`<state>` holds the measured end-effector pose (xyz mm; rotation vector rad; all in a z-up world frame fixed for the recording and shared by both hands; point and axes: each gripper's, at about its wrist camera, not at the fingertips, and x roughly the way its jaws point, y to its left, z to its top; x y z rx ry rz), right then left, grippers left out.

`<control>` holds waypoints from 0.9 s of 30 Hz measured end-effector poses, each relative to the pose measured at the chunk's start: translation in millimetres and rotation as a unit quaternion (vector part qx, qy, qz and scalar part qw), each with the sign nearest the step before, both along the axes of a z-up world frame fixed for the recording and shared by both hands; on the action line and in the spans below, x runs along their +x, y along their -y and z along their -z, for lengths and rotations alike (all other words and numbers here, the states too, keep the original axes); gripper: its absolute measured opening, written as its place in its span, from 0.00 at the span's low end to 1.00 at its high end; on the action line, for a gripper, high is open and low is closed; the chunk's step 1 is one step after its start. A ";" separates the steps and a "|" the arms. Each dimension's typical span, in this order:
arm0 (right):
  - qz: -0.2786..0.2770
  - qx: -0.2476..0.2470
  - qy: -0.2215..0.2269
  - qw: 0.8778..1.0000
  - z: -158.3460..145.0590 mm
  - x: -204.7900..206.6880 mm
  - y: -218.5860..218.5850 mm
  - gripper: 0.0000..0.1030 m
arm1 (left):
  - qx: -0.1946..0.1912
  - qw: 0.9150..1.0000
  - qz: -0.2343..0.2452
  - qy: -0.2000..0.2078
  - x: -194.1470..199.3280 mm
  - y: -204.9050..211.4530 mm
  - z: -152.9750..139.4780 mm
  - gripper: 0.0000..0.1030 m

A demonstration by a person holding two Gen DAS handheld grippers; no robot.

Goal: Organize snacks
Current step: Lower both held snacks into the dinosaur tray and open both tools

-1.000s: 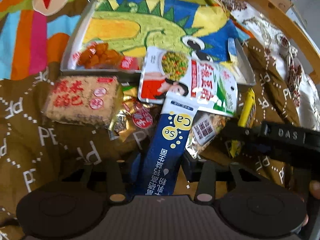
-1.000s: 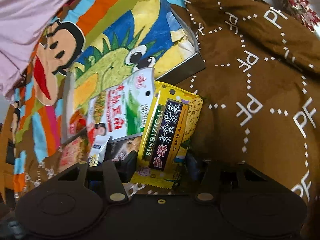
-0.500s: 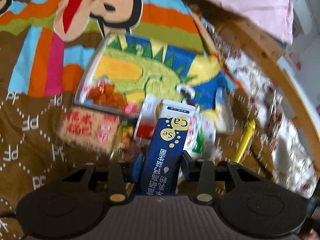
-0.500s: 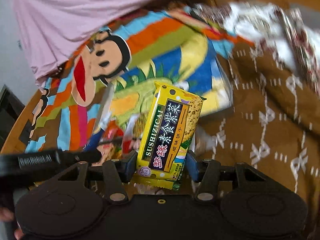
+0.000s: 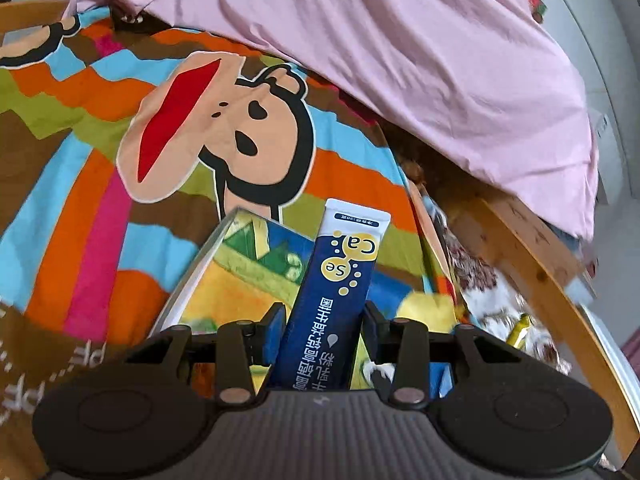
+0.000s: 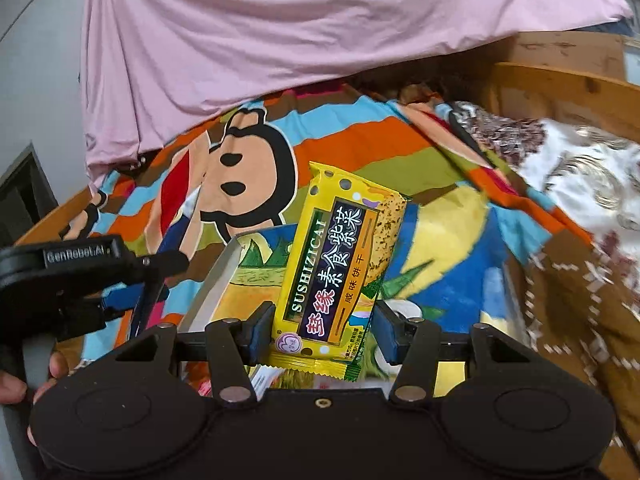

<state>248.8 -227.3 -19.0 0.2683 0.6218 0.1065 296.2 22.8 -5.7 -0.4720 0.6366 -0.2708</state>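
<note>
Fingers (image 5: 275,326) of the left gripper (image 5: 324,328) are clamped on a blue sachet (image 5: 334,300), its white-capped end sticking up and away from the camera; blue pads press it on both sides; over on the other view, the right gripper (image 6: 320,330) pinches a yellow seaweed cracker pack (image 6: 340,268) by its lower end, the pack standing tilted between the blue pads, held above the tray; just under it a corner of another wrapper (image 6: 264,378) peeks out, too hidden to name. Beyond both held snacks lies a metal tray (image 6: 220,276) lined with a dinosaur-print cloth (image 5: 248,284), its grey rim angling up to a corner; the tray sits on a striped cartoon-monkey blanket (image 5: 100,152) spread on a bed; to the right a brown lettered cover (image 6: 592,300) and a white floral cloth (image 6: 580,168) crowd in. At the left of the right view the left gripper's black frame (image 6: 76,264) shows, a person's hand (image 6: 24,380) wrapped round its handle. Farther back, a wooden bed frame (image 5: 532,256) curves around; a pink sheet (image 5: 400,52) hangs over the far end.
</note>
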 end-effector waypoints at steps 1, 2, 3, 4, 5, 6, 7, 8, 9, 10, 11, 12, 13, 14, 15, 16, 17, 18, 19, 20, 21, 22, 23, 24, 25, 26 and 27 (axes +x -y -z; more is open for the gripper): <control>-0.003 -0.005 -0.002 1.000 4.4 8.8 -2.2 0.53 | -0.006 1.000 -0.004 0.000 8.6 0.1 3.3 0.43; -0.005 -0.013 -0.004 1.000 9.4 17.2 -4.0 0.53 | -0.012 1.000 -0.006 0.000 15.5 -0.2 7.4 0.43; -0.007 -0.019 -0.006 1.000 14.0 22.8 -5.7 0.53 | -0.020 1.000 -0.007 0.000 23.6 0.0 12.3 0.43; -0.009 -0.026 -0.009 1.000 19.2 30.9 -6.1 0.53 | -0.026 1.000 -0.006 -0.001 31.8 -0.5 17.2 0.43; -0.009 -0.031 -0.014 0.999 22.6 36.0 -8.1 0.53 | -0.030 1.000 -0.006 -0.002 40.1 -0.1 22.1 0.43; -0.008 -0.037 -0.019 0.999 26.5 41.1 -8.9 0.53 | -0.032 0.999 -0.007 -0.004 46.6 -0.6 26.3 0.43; -0.008 -0.042 -0.024 0.999 30.0 46.6 -9.6 0.53 | -0.033 0.999 -0.011 -0.006 53.5 -0.9 30.9 0.43; -0.008 -0.045 -0.029 0.999 32.7 50.7 -9.7 0.53 | -0.034 0.999 -0.013 -0.006 58.9 -1.4 35.6 0.43; -0.008 -0.051 -0.036 0.998 36.3 55.9 -9.9 0.53 | -0.038 0.999 -0.015 -0.006 64.4 -2.1 40.1 0.43; -0.008 -0.055 -0.042 0.998 39.7 58.3 -10.4 0.53 | -0.041 0.999 -0.015 -0.008 69.6 -2.8 44.6 0.43; -0.007 -0.061 -0.050 0.997 43.4 62.7 -10.5 0.53 | -0.043 0.999 -0.015 -0.009 74.6 -3.2 49.7 0.43; -0.006 -0.066 -0.059 0.996 47.3 66.0 -10.3 0.53 | -0.044 0.999 -0.014 -0.009 75.7 -4.0 54.1 0.43; -0.006 -0.069 -0.066 0.995 50.1 68.4 -10.9 0.53 | -0.043 0.999 -0.012 -0.011 78.7 -2.9 58.6 0.43; -0.006 -0.073 -0.074 0.995 53.9 71.0 -10.6 0.53 | -0.041 0.999 -0.011 -0.017 82.6 -1.1 63.3 0.43; -0.005 -0.076 -0.080 0.994 57.1 73.5 -10.5 0.53 | -0.039 0.999 -0.009 -0.024 85.9 0.4 67.7 0.43; -0.003 -0.077 -0.087 0.993 60.3 75.7 -10.3 0.53 | -0.036 0.999 -0.005 -0.029 88.1 2.9 71.8 0.43; -0.003 -0.078 -0.093 0.993 63.0 77.3 -10.6 0.53 | -0.033 0.999 0.000 -0.033 90.1 5.9 74.8 0.43; -0.003 -0.080 -0.098 0.992 65.3 78.5 -10.9 0.53 | -0.025 0.999 0.006 -0.039 91.9 9.9 77.7 0.43; -0.003 -0.084 -0.102 0.991 68.0 80.0 -11.6 0.53 | -0.017 0.999 0.010 -0.043 93.3 13.3 79.8 0.43; -0.004 -0.087 -0.104 0.991 69.3 80.4 -12.4 0.53 | -0.009 0.999 0.015 -0.045 93.7 16.7 81.5 0.43; -0.004 -0.089 -0.107 0.990 71.0 81.0 -12.9 0.53 | -0.002 0.999 0.019 -0.046 94.3 20.1 83.3 0.43; -0.005 -0.090 -0.109 0.990 72.6 81.7 -13.3 0.52 | 0.006 0.999 0.023 -0.047 94.5 23.0 85.1 0.43; -0.006 -0.091 -0.110 0.990 73.6 81.9 -13.9 0.51 | 0.014 0.998 0.024 -0.050 94.7 25.3 86.5 0.43; -0.006 -0.093 -0.113 0.989 75.1 82.3 -14.2 0.50 | 0.022 0.998 0.025 -0.054 95.5 27.5 88.0 0.43; -0.007 -0.093 -0.114 0.989 76.0 82.2 -14.1 0.50 | 0.029 0.998 0.025 -0.059 96.6 29.2 88.5 0.43; -0.007 -0.094 -0.114 0.989 76.6 82.3 -14.1 0.50 | 0.035 0.997 0.025 -0.068 97.5 30.3 89.6 0.43; -0.008 -0.094 -0.112 0.989 76.8 81.9 -14.5 0.51 | 0.041 0.996 0.024 -0.075 98.2 31.4 90.1 0.43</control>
